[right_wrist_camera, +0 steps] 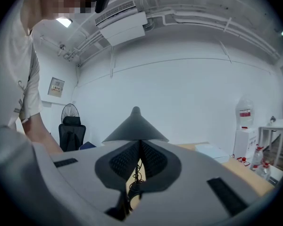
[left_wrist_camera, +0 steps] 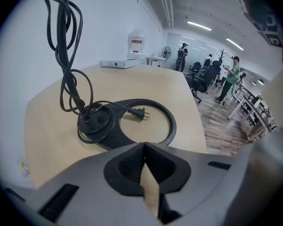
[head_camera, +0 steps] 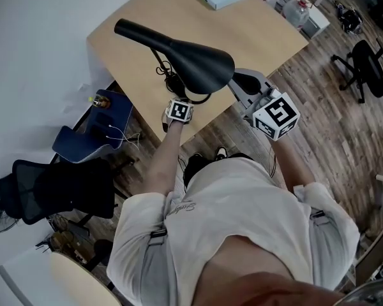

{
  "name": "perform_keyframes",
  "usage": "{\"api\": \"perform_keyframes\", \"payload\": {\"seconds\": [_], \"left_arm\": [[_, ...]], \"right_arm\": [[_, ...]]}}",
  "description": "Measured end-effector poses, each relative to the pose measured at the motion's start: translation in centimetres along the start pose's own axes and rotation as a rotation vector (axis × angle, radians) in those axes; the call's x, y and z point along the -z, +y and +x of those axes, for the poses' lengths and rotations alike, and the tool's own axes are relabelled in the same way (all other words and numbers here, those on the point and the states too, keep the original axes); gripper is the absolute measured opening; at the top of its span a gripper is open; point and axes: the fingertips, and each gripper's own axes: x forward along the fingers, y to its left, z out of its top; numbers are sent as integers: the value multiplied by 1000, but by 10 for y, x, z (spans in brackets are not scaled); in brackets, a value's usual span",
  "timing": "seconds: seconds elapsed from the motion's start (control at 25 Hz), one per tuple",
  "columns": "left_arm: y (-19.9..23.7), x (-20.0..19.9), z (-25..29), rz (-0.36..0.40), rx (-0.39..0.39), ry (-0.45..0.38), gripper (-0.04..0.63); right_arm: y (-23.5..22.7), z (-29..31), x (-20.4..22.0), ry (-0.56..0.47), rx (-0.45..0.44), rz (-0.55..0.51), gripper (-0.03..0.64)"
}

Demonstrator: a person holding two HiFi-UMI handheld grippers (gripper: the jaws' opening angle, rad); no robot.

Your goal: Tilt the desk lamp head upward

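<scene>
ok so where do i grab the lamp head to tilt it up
Probably the thin rim at the wide, flared end of the lamp head, coming from your own side with the right gripper, which sits just below that edge. The rim looks narrow enough to pinch, while the rest of the head is broad and smooth. That gripper is shut, so open it first.

White T-shirt (head_camera: 242,203), grey right gripper (right_wrist_camera: 140,147)

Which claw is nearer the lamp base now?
Left. The left claw, shut, is just short of the lamp base, facing it. The right claw, also shut, is off to the side, pointing at the lamp head.
</scene>
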Motion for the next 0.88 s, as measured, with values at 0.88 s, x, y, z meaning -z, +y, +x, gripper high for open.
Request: {"api": "perform_keyframes", "payload": {"seconds": [0.88], "left_arm": [[7,1,1,-24,12,-9,15]], "right_arm": [[10,11,-128,-71,-68,-57,-5]]}}
